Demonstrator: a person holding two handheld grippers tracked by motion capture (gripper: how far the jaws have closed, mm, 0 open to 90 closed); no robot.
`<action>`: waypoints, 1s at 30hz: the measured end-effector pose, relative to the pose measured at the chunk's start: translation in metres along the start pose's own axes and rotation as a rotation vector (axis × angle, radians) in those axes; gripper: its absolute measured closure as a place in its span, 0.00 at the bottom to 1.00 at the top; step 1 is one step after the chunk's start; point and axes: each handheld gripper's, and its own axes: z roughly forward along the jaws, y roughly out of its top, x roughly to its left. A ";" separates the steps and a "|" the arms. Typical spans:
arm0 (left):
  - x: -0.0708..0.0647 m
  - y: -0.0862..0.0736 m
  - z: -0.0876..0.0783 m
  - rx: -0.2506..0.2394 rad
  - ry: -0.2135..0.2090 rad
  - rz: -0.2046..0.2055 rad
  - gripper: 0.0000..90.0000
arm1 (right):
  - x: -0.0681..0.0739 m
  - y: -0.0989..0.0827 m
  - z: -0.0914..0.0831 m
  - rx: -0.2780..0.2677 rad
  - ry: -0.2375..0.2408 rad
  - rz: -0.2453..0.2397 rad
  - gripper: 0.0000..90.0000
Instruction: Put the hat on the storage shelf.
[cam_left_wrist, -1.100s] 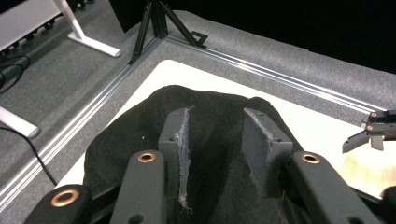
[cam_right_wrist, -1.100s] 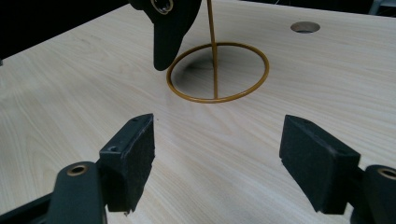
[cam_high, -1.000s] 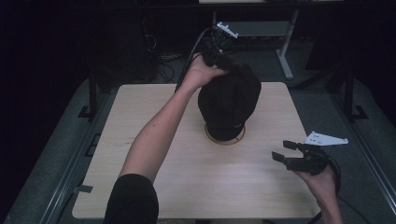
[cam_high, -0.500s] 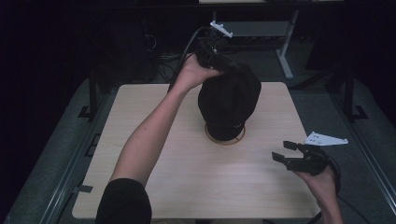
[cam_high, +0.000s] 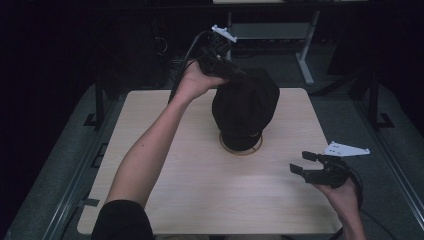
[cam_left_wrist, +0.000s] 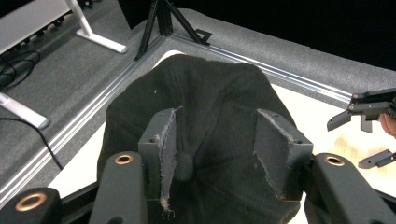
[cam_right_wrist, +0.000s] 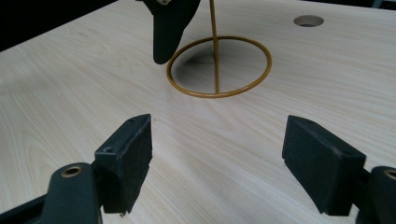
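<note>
Black cap (cam_high: 246, 107) on a stand (cam_right_wrist: 217, 65), left claw (cam_left_wrist: 217, 140) above it.
The left claw's jaws have just been opening around the cap's top; the right claw (cam_high: 306, 165) waits wide, holding nothing, over the surface (cam_high: 165, 170).

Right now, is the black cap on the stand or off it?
On. The black cap sits atop the gold wire stand, whose ring base rests on the table. The left gripper is open over the crown.

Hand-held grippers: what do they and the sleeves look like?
Both are black two-jaw units. The left hand-held gripper has brass-coloured rivets, frayed grey pads, a black cable and a white plate on top. The right hand-held gripper carries a pale three-cornered plate. A dark short sleeve covers the left upper arm.
</note>
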 end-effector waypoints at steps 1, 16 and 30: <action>0.000 -0.003 -0.001 -0.002 -0.001 -0.002 0.53 | 0.000 0.000 0.001 0.000 -0.001 -0.006 0.26; 0.004 -0.039 -0.022 -0.008 0.025 -0.042 0.47 | 0.005 -0.001 0.007 0.025 0.001 -0.013 0.25; 0.002 -0.067 -0.039 -0.018 0.038 -0.069 0.44 | 0.008 -0.003 0.011 0.040 0.002 -0.023 0.25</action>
